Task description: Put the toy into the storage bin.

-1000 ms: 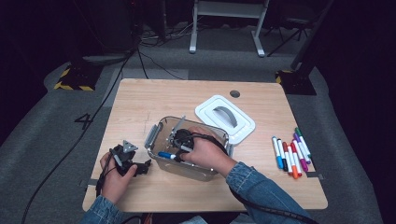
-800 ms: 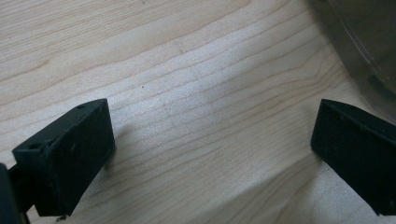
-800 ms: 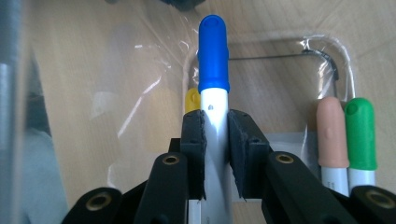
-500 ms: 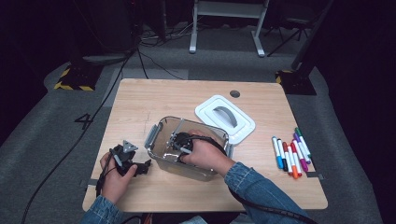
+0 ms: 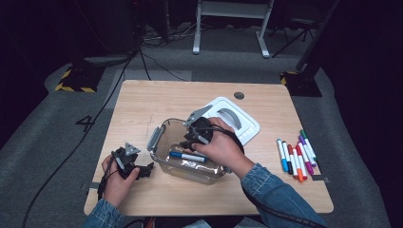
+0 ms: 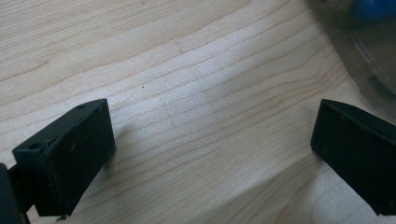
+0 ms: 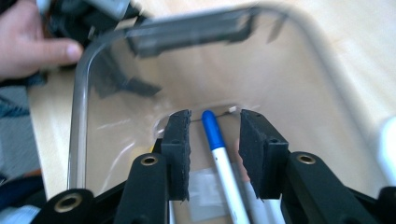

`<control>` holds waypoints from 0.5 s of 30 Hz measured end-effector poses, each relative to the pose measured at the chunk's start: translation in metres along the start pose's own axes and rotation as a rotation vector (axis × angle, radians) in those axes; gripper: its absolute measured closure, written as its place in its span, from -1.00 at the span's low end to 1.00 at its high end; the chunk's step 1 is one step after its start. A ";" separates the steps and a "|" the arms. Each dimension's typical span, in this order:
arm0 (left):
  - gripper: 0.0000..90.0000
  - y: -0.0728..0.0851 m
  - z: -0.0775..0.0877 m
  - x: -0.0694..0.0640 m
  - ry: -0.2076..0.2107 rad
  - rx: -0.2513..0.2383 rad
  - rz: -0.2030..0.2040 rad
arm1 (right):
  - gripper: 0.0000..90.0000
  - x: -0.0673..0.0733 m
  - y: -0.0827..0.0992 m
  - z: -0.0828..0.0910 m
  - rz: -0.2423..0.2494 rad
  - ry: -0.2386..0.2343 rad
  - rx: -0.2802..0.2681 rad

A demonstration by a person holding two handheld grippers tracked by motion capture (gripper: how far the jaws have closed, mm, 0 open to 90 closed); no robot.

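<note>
A clear plastic box (image 5: 164,160) stands on the wooden table, and a white marker with a blue cap (image 5: 187,156) lies flat on its bottom. My right gripper (image 5: 190,138) hangs over the box, pointing down into it. Its jaws have just been opening; in the right gripper view the marker (image 7: 219,149) lies below the gap of my right gripper (image 7: 215,126), untouched by either pad. My left gripper (image 5: 146,169) rests on the table left of the box. In the left gripper view it (image 6: 210,135) stands wide open over bare wood, the box wall (image 6: 369,56) at upper right.
The box's white lid (image 5: 240,122) lies behind the box to the right. Several coloured markers (image 5: 295,156) lie in a row near the table's right edge. A grey latch (image 5: 155,137) sticks out from the box's left end.
My right gripper has risen out of the box and its jaws have parted. The blue-capped marker now lies loose on the box bottom. The left hand has stayed put.
</note>
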State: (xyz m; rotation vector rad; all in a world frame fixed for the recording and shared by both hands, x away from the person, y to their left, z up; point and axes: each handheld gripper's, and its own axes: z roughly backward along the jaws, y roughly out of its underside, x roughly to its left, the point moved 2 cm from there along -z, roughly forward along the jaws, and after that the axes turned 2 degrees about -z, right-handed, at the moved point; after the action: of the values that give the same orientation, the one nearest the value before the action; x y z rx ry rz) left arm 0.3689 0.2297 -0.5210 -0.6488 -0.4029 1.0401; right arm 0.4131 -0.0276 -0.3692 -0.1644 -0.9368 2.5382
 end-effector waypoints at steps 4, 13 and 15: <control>-1.00 0.000 0.000 0.000 0.000 -0.001 0.001 | 0.40 -0.012 0.004 0.029 -0.037 0.058 -0.059; -1.00 0.000 0.000 0.000 0.001 -0.001 0.001 | 0.28 -0.052 0.040 0.080 -0.220 0.187 -0.123; -1.00 0.000 0.000 0.000 0.001 -0.001 0.002 | 0.23 -0.067 0.057 0.094 -0.312 0.227 -0.127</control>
State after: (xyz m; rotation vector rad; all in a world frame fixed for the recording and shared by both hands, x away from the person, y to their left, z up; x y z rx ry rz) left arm 0.3689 0.2298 -0.5210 -0.6505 -0.4026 1.0413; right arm 0.4293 -0.1512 -0.3360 -0.3109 -0.9517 2.1259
